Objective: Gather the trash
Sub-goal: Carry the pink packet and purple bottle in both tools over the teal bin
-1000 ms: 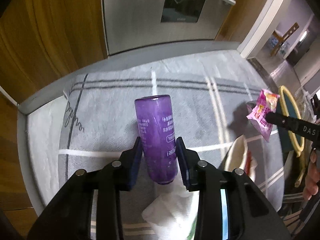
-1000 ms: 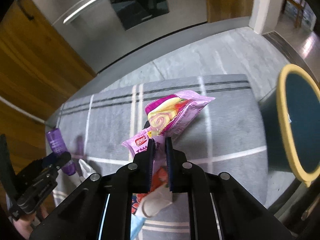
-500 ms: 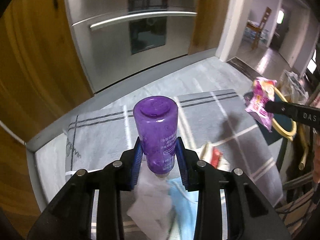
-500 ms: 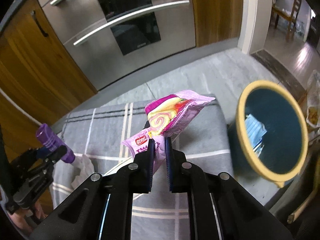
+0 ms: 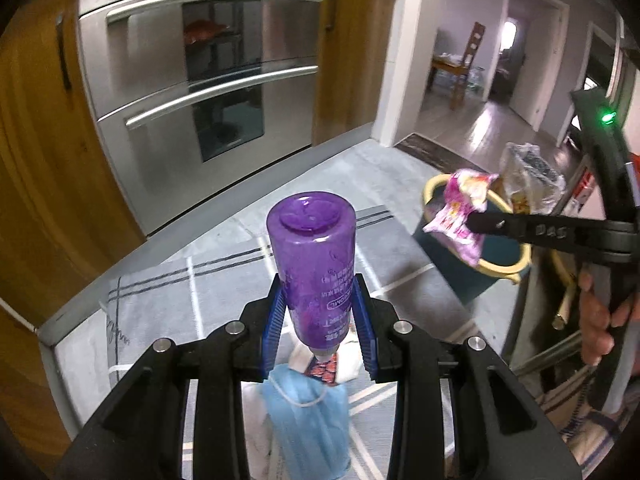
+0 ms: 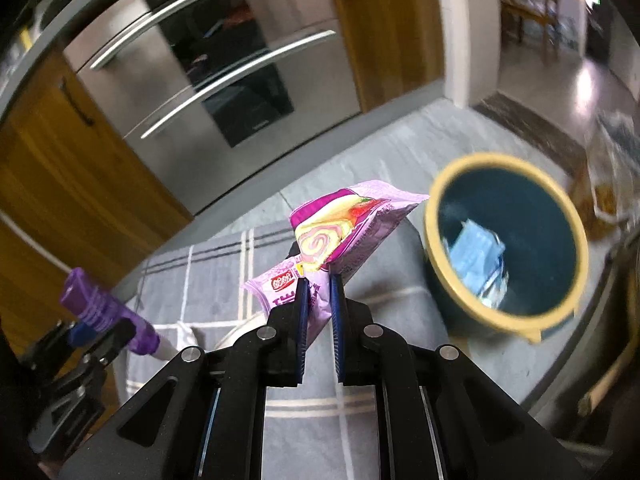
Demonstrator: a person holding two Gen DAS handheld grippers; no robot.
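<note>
My left gripper (image 5: 318, 300) is shut on a purple bottle (image 5: 314, 264), held neck down above the grey rug (image 5: 224, 280). The bottle also shows in the right wrist view (image 6: 106, 312). My right gripper (image 6: 319, 280) is shut on a pink snack wrapper (image 6: 336, 236), raised just left of the dark bin with a yellow rim (image 6: 472, 316). In the left wrist view the wrapper (image 5: 460, 212) hangs in front of the bin (image 5: 500, 268). The bin holds blue and silvery trash (image 6: 478, 260).
On the rug under the left gripper lie a blue face mask (image 5: 312, 412), white tissue (image 5: 348, 372) and a red wrapper (image 5: 322, 368). Steel oven doors (image 5: 200, 92) and wood cabinets (image 5: 36, 140) stand behind. A plastic bag (image 5: 528, 176) sits beyond the bin.
Both grippers have lifted with their loads. The right gripper has carried the wrapper right, closer to the bin. The bottle has risen off the rug and tipped more upright.
</note>
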